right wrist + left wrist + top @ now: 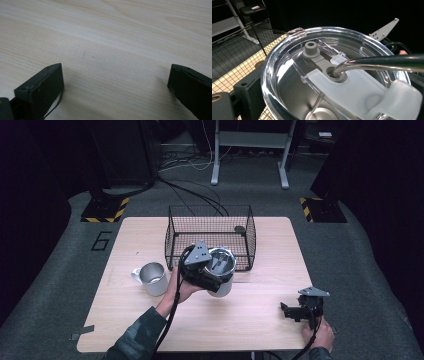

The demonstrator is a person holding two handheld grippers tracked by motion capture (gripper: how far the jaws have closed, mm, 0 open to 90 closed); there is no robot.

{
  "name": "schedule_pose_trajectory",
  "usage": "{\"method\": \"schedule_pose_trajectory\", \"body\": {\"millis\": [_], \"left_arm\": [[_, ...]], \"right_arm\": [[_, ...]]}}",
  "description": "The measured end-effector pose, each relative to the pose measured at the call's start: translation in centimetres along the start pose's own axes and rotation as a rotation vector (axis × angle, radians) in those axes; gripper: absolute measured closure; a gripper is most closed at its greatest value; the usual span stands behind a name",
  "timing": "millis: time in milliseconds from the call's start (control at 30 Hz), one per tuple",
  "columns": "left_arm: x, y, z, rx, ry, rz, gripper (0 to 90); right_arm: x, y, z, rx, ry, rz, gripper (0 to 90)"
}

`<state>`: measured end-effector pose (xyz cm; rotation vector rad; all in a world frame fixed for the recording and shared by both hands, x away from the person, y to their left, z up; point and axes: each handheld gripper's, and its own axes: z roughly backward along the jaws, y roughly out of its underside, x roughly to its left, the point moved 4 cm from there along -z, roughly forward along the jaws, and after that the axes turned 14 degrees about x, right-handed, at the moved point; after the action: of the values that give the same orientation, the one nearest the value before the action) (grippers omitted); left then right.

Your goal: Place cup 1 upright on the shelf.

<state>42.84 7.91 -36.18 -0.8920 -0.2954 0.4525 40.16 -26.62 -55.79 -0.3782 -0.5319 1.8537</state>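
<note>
Leftmost, a metal mug point(152, 278) on the wooden table point(250, 320), my left gripper point(212, 275) clamped around the lidded steel tumbler point(222, 270) just before the wire basket point(210, 227), clear lid point(332, 75) and metal straw point(382, 62) close up, my right gripper point(290, 311) resting spread wide, grasping nothing.

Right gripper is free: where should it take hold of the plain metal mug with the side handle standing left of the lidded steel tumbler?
Probably by the rim wall of the metal mug, coming from above on its right side. It stands upright and open-topped, and its handle points left, away from the open right gripper. The left gripper at the lidded steel tumbler crowds that approach.
</note>
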Motion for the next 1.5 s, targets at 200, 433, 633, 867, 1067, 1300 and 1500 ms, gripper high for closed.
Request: {"method": "schedule_pose_trajectory", "body": {"millis": [200,433,633,867,1067,1300,1500], "left_arm": [[0.6,-0.6,-0.2,0.009,-0.005,-0.005,3.8],[1.4,-1.7,-0.5,0.002,-0.010,-0.003,3.7],[2.2,-2.5,-0.7,-0.005,-0.012,0.010,3.8],[2.9,-3.3,-1.1,-0.008,-0.013,0.019,3.7],[3.6,-4.0,-1.6,-0.013,-0.019,0.036,3.7],[4.4,-5.0,-1.9,-0.014,-0.030,0.032,3.8],[5.0,-5.7,-2.2,-0.017,-0.038,0.033,3.8]], "right_arm": [[0.0,0.0,0.0,0.000,0.000,0.000,0.0],[0.0,0.0,0.0,0.000,0.000,0.000,0.0],[0.0,0.0,0.0,0.000,0.000,0.000,0.0],[0.0,0.0,0.0,0.000,0.000,0.000,0.0],[0.0,0.0,0.0,0.000,0.000,0.000,0.0],[0.0,0.0,0.0,0.000,0.000,0.000,0.0],[0.0,0.0,0.0,0.000,0.000,0.000,0.0]]}}
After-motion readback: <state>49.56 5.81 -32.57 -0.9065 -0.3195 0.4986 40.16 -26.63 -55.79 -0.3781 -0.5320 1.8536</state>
